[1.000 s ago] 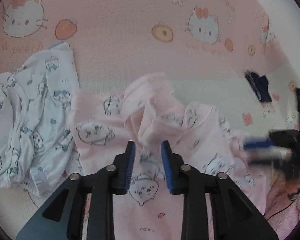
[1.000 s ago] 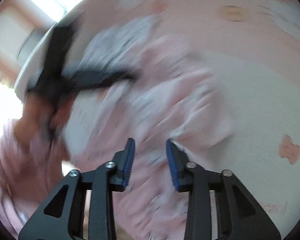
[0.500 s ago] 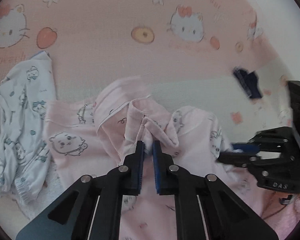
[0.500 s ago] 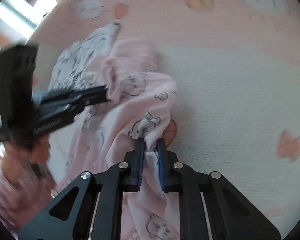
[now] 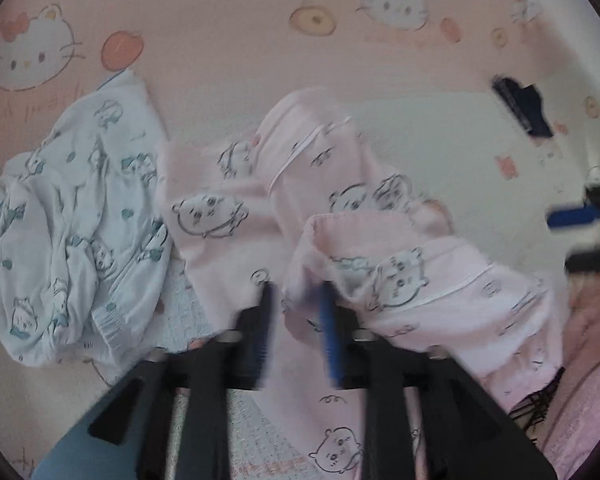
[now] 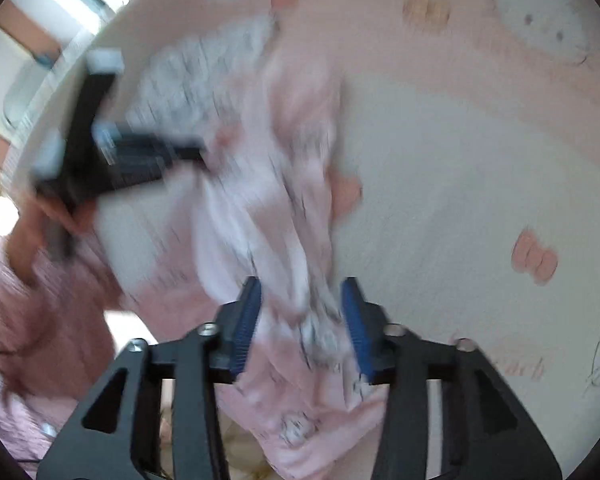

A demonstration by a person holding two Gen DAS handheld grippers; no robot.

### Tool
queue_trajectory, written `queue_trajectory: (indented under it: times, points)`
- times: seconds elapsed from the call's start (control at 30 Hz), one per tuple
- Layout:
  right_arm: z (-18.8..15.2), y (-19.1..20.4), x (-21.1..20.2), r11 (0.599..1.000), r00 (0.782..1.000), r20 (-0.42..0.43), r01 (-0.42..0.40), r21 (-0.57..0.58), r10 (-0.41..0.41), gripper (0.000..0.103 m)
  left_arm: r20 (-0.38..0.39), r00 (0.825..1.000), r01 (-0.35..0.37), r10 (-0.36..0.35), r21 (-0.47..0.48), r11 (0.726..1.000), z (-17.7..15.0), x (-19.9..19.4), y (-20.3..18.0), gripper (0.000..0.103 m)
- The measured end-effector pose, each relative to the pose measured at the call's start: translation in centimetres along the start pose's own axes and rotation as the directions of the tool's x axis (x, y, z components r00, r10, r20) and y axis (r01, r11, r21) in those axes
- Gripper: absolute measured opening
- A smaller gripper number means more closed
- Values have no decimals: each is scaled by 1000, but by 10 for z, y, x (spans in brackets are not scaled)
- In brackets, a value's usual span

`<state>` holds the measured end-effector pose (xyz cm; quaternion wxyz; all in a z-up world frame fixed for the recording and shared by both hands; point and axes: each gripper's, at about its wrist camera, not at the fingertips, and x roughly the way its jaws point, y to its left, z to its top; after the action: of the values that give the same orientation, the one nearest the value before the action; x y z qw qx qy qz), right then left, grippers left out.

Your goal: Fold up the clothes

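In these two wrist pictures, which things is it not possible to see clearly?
- Right wrist view: pink garment smeared by motion; its print is unreadable.
- Left wrist view: left gripper blurred, jaws opening, pad contact unclear.
- Left wrist view: dark object small and blurred, unidentifiable.
- Left wrist view: blue-print garment crumpled; type unclear.

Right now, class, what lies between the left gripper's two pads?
In the left wrist view, a fold of the pink garment lies between the opening jaws of the left gripper; no pad presses it.
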<state>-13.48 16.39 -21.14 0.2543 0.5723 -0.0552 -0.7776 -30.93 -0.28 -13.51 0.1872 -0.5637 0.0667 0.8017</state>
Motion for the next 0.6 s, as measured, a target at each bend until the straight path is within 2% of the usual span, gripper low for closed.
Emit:
queue_trajectory:
  times: [0.03, 0.07, 0.13, 0.2, 0.23, 0.27, 0.33, 0.4, 0.47, 0.53, 0.6]
  points:
    - [5, 0, -2, 1000, 999, 42, -16, 22, 15, 58, 3, 1000, 10, -9, -10, 1000, 0, 1, 2, 48]
    - [11, -1, -4, 999, 996, 84, -33, 43, 30, 64, 5, 1000, 19, -19, -20, 1000, 0, 2, 4, 48]
    - [12, 0, 28, 998, 1000, 0, 3, 60, -3, 65, -17, 999, 37, -38, -20, 999, 0, 12, 2, 48]
    - [6, 8, 67, 998, 989, -144, -5, 63, 14, 49, -15, 1000, 19, -19, 33, 999, -1, 16, -9, 43]
    - [0, 16, 77, 997, 983, -175, -41, 63, 51, 32, -14, 1000, 10, -9, 60, 998, -1, 18, -14, 23]
    - [-6, 24, 85, 995, 976, -196, -83, 64, 94, 29, -12, 1000, 1, 0, 87, 996, -2, 20, -20, 16]
    - [-16, 42, 79, 990, 973, -183, -137, 18, 138, 25, 35, 999, -14, 9, 142, 990, -1, 5, -32, 16]
    - [-22, 43, 66, 990, 978, -154, -143, 10, 143, 21, 69, 997, -49, 38, 166, 985, -1, -6, -36, 13]
    - [-26, 38, 56, 992, 983, -131, -123, 28, 125, 19, 91, 993, -92, 78, 165, 982, -2, -15, -35, 12]
    - [-35, 29, 29, 1000, 996, -82, -24, -2, 23, 18, 86, 991, -111, 102, 104, 988, -1, -16, -27, 11]
    - [-39, 23, 8, 995, 995, -27, 98, -28, -98, 15, 111, 991, -80, 70, 92, 993, 5, -17, -29, 9]
